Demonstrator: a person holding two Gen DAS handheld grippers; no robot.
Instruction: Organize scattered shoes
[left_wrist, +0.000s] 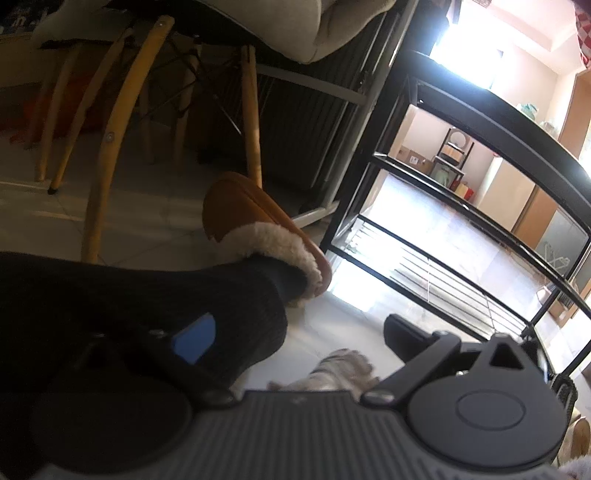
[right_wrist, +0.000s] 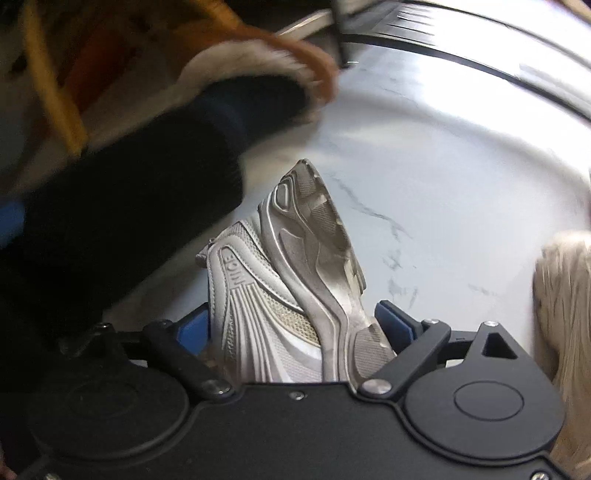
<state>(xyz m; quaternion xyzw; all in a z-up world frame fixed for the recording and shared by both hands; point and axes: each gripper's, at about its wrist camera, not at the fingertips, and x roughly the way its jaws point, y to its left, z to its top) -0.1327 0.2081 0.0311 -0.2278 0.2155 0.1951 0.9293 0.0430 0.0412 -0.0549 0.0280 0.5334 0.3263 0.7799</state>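
Note:
My right gripper (right_wrist: 295, 325) is shut on a white and grey sneaker (right_wrist: 295, 266), held on its side above the white marble floor, sole to the right. My left gripper (left_wrist: 291, 336) is open and empty; its right finger (left_wrist: 402, 336) shows, its left one is partly behind a dark trouser leg (left_wrist: 147, 295). A sneaker's tip (left_wrist: 340, 369) shows just below it. An empty black metal shoe rack (left_wrist: 443, 229) stands ahead to the right.
A person's foot wears a tan fleece-lined slipper (left_wrist: 258, 229), also in the right wrist view (right_wrist: 258, 70). A wooden-legged chair (left_wrist: 110, 129) stands at left. A fluffy cream thing (right_wrist: 565, 314) lies on the right floor.

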